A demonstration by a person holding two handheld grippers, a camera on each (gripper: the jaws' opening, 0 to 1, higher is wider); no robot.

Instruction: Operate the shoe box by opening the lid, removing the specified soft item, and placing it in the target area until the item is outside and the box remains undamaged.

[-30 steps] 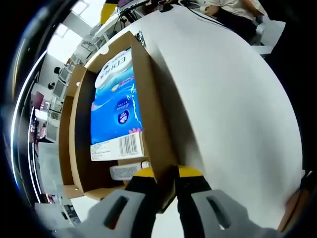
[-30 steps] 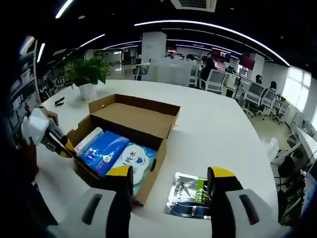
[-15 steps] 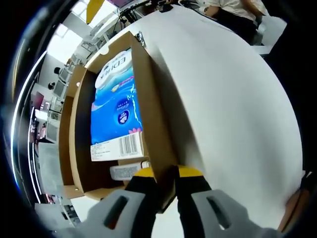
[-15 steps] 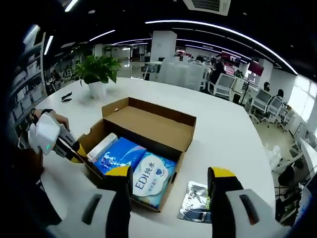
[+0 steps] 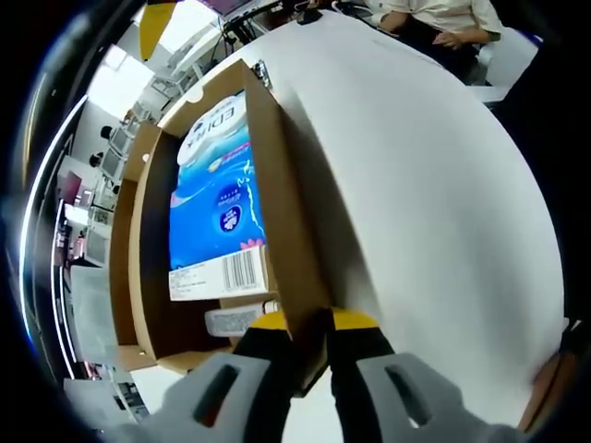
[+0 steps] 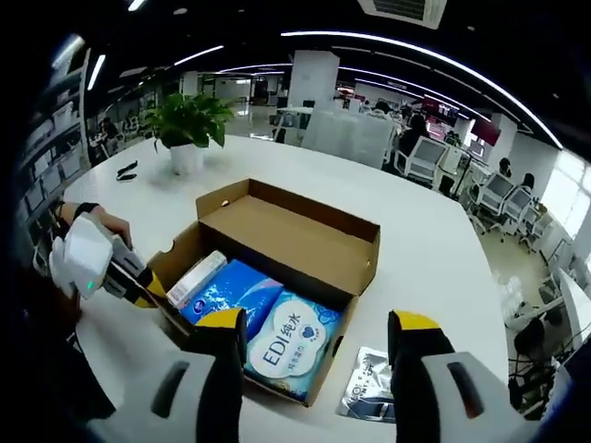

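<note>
We see the box open on the white counter, lid folded back past its far wall. Inside it lie a blue tissue pack, a pale wipes pack beside that at the right end, and a small white packet at the left end. Left tongs pinch the box's side wall, jaws pressed on the cardboard; in the right gripper view they grip the box's left end. Right tongs hang spread above the box's near edge, holding nothing. A foil pouch lies on the counter just right of the box. A potted plant stands well behind the box.
</note>
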